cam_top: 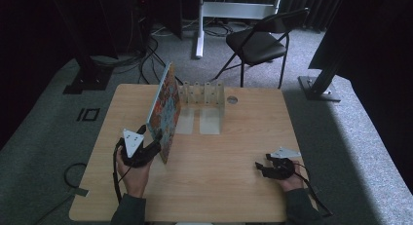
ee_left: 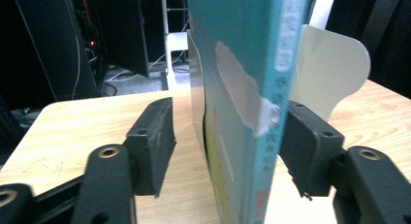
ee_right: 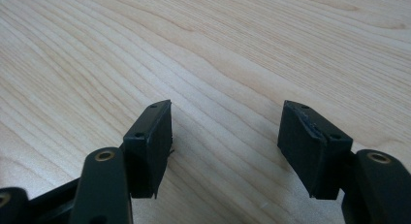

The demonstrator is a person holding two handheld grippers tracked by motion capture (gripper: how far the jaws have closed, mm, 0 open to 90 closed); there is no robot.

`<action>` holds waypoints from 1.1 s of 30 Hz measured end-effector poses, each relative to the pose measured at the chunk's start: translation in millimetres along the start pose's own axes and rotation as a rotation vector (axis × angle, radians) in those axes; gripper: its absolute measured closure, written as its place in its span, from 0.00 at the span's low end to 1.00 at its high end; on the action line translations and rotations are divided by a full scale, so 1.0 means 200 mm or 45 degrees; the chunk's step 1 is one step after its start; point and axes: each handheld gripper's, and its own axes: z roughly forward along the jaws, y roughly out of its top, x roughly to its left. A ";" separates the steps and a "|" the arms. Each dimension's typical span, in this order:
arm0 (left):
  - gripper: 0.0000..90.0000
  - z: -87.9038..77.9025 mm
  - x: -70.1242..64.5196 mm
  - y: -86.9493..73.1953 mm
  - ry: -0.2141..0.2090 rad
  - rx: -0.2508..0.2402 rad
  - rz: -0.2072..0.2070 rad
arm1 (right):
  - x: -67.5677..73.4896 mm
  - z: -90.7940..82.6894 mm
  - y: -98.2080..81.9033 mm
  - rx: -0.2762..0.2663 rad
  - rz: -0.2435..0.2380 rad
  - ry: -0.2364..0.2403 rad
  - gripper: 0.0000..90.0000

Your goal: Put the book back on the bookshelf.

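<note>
- Clearly a large, thin picture book point(cam_top: 163, 110) stands upright on its lower edge at about ten o'clock on the surface point(cam_top: 234, 152), its far end toward the white slotted book rack point(cam_top: 203, 96) at twelve o'clock.
- Left gripper point(cam_top: 155, 143) straddles the book's near end. In the left gripper view the right jaw lies against the spine side point(ee_left: 271, 117). The left jaw stands off from the cover with a gap, so the gripper is not clenched on the book.
- Right gripper point(cam_top: 260, 167) rests at about four o'clock, well apart from the book, released, with bare wood between its jaws.
- The book looks stiff-covered and glossy, probably light for its size but tall and narrow-footed, so it should tip easily. The covers may slide under hard pads.
- Best hold, as I judge it: across the thickness near the spine, low on the near end, squeezed firmly.
- Whether the far end already touches the rack is hard to tell from above.
</note>
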 end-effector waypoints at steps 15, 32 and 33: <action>0.56 -0.07 0.02 -0.11 -0.044 0.039 -0.028 | 0.00 0.00 0.00 0.000 0.000 0.000 0.41; 0.61 -0.14 -0.04 -0.24 -0.178 0.128 0.043 | 0.00 0.00 0.00 0.000 0.001 -0.001 0.40; 0.61 -0.14 -0.05 -0.25 -0.186 0.137 0.049 | 0.00 0.00 0.00 0.000 0.000 0.000 0.40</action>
